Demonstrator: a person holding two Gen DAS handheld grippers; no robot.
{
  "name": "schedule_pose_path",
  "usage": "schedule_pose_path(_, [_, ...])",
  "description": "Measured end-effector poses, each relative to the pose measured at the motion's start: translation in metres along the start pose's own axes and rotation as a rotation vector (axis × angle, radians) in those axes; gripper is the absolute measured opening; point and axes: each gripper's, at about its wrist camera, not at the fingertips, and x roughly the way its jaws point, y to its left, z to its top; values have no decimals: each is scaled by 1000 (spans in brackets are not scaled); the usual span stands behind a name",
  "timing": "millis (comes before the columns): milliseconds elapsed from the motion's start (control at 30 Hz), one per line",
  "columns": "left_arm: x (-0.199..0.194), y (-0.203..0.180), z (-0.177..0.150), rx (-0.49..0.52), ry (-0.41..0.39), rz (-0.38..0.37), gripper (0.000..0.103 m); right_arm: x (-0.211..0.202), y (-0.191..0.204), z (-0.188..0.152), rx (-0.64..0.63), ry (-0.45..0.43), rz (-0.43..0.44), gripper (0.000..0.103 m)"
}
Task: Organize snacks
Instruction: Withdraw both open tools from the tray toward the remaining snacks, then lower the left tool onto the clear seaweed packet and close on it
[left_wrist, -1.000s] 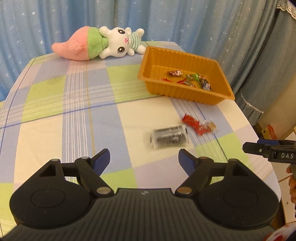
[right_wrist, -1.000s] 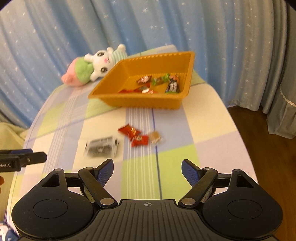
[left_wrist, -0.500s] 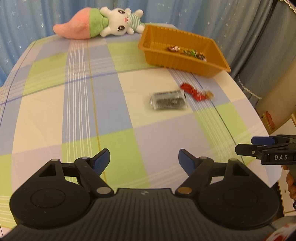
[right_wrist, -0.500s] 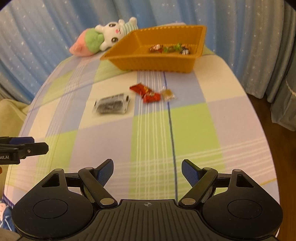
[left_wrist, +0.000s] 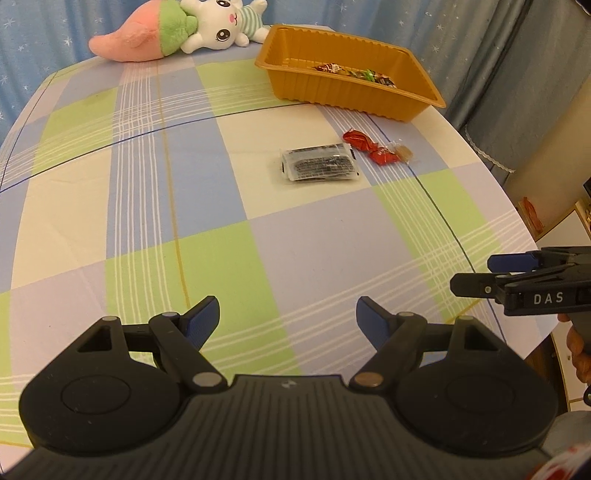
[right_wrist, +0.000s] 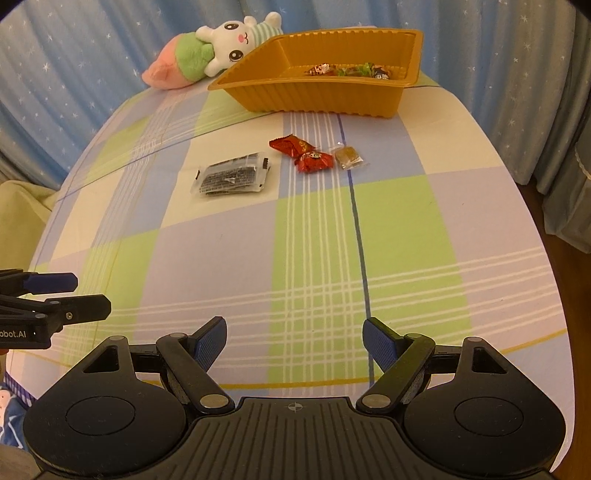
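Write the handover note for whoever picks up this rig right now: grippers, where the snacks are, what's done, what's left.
Left gripper: open, empty, above the near part of the table.
Right gripper: open, empty, also near the front edge.
Tray at the far side, beside the plush; several candies already in it.
Left on the cloth, short of the tray: dark packet, two red candies touching each other, small brown candy beside them.
Remaining: move those four into the tray.

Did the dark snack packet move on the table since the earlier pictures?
No. The dark snack packet lies on the same cream square, left of the red candies, before the orange tray. Only the cameras moved.
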Motion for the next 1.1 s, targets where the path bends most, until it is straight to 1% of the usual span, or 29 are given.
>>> schedule_pose_path(367, [5, -5, 4, 10, 7, 1, 79, 3, -2, 3, -2, 4, 6, 80])
schedule_pose_path(633, [14, -11, 14, 29, 8, 2, 79, 6, -10, 10, 10, 2, 7, 80])
schedule_pose_path(900, [27, -22, 29, 76, -13, -3, 79, 9, -24, 21, 27, -3, 2, 80])
schedule_pose_path(1100, [46, -27, 43, 116, -16, 11, 79, 13, -37, 30, 46, -13, -6, 80])
